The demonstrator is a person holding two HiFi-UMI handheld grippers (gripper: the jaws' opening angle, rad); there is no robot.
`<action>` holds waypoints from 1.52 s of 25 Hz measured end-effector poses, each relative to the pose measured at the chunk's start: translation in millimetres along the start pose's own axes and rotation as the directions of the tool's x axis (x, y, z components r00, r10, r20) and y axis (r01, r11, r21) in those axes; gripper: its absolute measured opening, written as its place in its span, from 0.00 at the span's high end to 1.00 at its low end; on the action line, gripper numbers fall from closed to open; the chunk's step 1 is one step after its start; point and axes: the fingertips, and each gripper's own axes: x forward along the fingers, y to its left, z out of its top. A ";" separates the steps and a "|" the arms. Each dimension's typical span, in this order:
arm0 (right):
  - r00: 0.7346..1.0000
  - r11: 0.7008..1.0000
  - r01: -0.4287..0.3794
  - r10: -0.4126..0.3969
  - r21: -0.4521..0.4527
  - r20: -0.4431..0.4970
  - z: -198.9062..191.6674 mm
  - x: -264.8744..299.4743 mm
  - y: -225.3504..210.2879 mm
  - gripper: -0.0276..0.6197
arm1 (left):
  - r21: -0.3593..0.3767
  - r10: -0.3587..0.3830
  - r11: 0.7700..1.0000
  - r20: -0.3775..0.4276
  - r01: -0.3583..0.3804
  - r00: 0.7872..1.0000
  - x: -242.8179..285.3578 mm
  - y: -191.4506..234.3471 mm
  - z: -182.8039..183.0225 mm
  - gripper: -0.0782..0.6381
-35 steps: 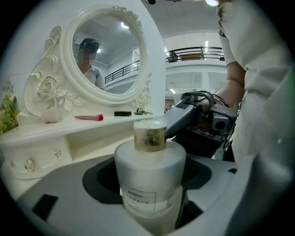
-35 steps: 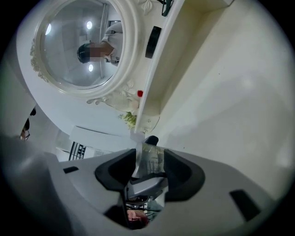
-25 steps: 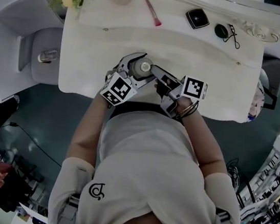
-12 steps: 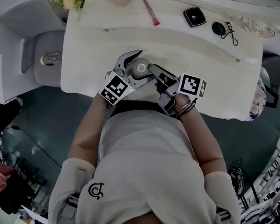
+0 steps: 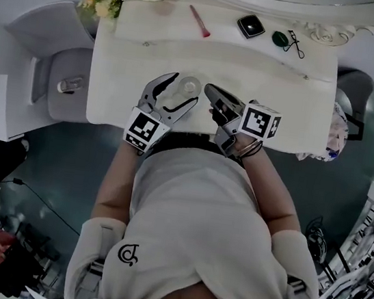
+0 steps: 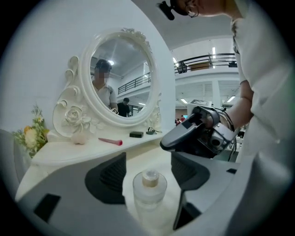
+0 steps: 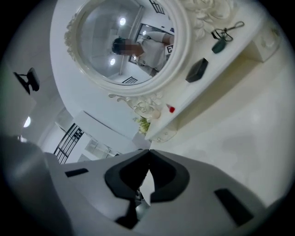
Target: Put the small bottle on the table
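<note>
Moved: your right gripper (image 5: pixel 209 88) has pulled off the small bottle (image 5: pixel 190 86), jaws together, empty | left gripper (image 6: pixel 147 171): jaws closing, not touching the bottle between them | bottle upright on table (image 5: pixel 278 89), apparently set down.

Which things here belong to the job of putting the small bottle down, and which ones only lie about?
Job: small bottle; table; left gripper, jaws closing, bottle between them.
Lying about: pink brush; black compact; eyelash curler; flowers; mirror.
</note>
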 end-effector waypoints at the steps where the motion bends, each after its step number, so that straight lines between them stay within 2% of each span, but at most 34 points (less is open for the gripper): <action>1: 1.000 0.999 0.011 -0.010 -0.035 0.023 5.1 -4.0 4.7 0.95 | 0.003 0.017 1.000 0.021 -0.017 1.000 -7.6 1.0 6.7 0.50; 3: 0.997 0.994 0.036 -0.028 -0.099 0.077 15.2 -11.4 16.6 0.95 | 0.008 0.047 0.999 0.060 -0.048 0.997 -22.0 4.6 20.2 0.71; 4: 0.994 0.990 0.048 -0.035 -0.132 0.102 19.2 -15.0 23.7 0.95 | 0.007 0.058 0.998 0.077 -0.059 0.995 -28.5 6.3 27.0 0.77; 8: 0.983 0.951 0.101 -0.050 -0.292 0.177 26.1 -29.0 52.5 0.95 | 0.039 0.090 0.995 0.124 -0.095 0.988 -51.6 9.6 54.4 0.87; 11: 0.976 0.899 0.135 -0.047 -0.416 0.214 27.1 -36.5 74.5 0.95 | 0.065 0.109 0.991 0.144 -0.119 0.984 -67.3 11.0 73.2 0.87; 13: 0.971 0.832 0.168 -0.048 -0.529 0.233 30.6 -40.1 88.7 0.95 | 0.093 0.117 0.987 0.151 -0.132 0.982 -75.5 11.4 85.0 0.87; 17: 0.956 0.666 0.240 -0.038 -0.706 0.290 41.3 -49.8 116.0 0.95 | 0.149 0.142 0.975 0.165 -0.167 0.976 -88.5 12.4 109.2 0.87; 20: 0.933 0.556 0.309 -0.019 -0.772 0.359 47.1 -58.8 131.0 0.95 | 0.173 0.175 0.963 0.175 -0.206 0.969 -97.3 13.6 124.4 0.87; 24: 0.884 0.384 0.430 0.007 -0.818 0.468 49.7 -69.5 146.3 0.95 | 0.185 0.204 0.954 0.178 -0.236 0.963 -106.1 14.3 133.6 0.87; 26: 0.870 0.335 0.454 0.034 -0.826 0.492 48.8 -73.2 156.2 0.95 | 0.186 0.221 0.949 0.185 -0.255 0.958 -110.9 16.1 136.4 0.87; 28: 0.862 0.331 0.466 0.041 -0.821 0.506 47.3 -76.6 160.6 0.95 | 0.180 0.249 0.940 0.218 -0.290 0.944 -118.2 18.8 143.7 0.87; 31: 0.854 0.358 0.478 0.026 -0.802 0.520 46.2 -80.0 159.7 0.95 | 0.176 0.266 0.932 0.266 -0.318 0.927 -126.7 20.1 156.7 0.87; 34: 0.850 0.392 0.482 0.007 -0.784 0.527 44.0 -81.4 154.9 0.95 | 0.171 0.261 0.936 0.249 -0.308 0.933 -130.3 19.3 157.0 0.87; 38: 0.851 0.413 0.477 0.002 -0.776 0.525 40.8 -79.7 154.9 0.95 | 0.166 0.255 0.940 0.240 -0.298 0.937 -132.1 18.1 156.6 0.87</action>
